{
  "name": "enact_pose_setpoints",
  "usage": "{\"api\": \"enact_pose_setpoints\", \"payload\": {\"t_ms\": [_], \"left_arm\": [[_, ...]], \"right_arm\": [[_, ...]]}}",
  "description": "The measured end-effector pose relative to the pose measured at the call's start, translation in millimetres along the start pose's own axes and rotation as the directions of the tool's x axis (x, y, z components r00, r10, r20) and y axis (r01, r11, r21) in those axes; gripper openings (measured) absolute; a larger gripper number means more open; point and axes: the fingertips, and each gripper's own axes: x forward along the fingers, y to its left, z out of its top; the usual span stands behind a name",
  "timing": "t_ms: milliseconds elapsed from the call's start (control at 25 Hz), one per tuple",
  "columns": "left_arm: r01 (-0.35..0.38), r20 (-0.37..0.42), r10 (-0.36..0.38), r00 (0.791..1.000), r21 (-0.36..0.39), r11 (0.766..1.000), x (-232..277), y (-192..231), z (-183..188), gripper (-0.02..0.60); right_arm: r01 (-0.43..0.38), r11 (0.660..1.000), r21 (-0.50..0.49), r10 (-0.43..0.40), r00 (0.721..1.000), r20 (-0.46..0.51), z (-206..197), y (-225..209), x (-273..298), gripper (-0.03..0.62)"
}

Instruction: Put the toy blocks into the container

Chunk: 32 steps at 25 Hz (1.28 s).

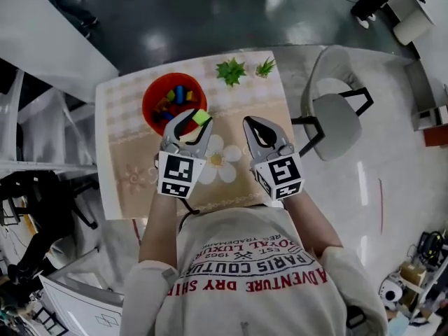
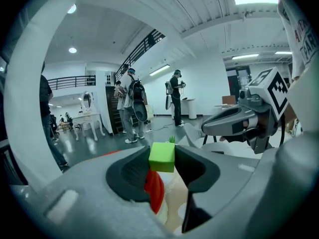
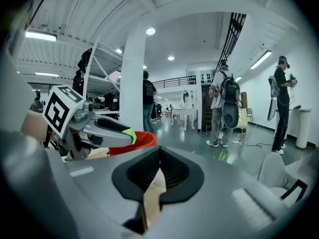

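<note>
While my left hand-held gripper [image 1: 197, 120] pinches the green block [image 2: 162, 157] only at its tips, by the rim of the red bowl [image 1: 150, 99] at upper centre, a slip could drop it short onto the surface [image 1: 136, 177]. My right hand-held gripper [image 3: 159, 151] is clenched and empty.

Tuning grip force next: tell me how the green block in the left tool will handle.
The green block looks rigid: its edges look square in the left tool. Probably light: a tip pinch carries it. Flat faces suggest it won't roll in the red container.
</note>
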Motion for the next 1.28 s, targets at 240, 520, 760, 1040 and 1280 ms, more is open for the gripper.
{"api": "enact_pose_setpoints", "payload": {"t_ms": [240,520,760,1040,1280], "left_arm": [[-0.127,-0.030,0.126,0.992,-0.043,0.991,-26,50,-16,0.163],[-0.213,-0.090,0.206,0.974,-0.084,0.973,-38,88,-44,0.163],[-0.226,-0.133,0.212,0.968,-0.102,0.969,-31,98,-59,0.163],[-0.219,-0.125,0.202,0.971,-0.135,0.966,-24,100,-62,0.296],[-0.223,-0.073,0.214,0.974,-0.148,0.964,-35,101,-47,0.296]], "right_arm": [[-0.085,0.996,-0.033,0.085,0.996,0.008,12,25,33,0.002],[-0.130,0.991,-0.044,0.129,0.992,-0.013,12,42,57,0.002],[-0.134,0.990,-0.045,0.133,0.991,-0.029,9,44,65,0.002],[-0.127,0.991,-0.049,0.126,0.992,-0.033,8,42,67,0.002],[-0.124,0.990,-0.061,0.123,0.992,-0.023,13,46,63,0.002]]}}
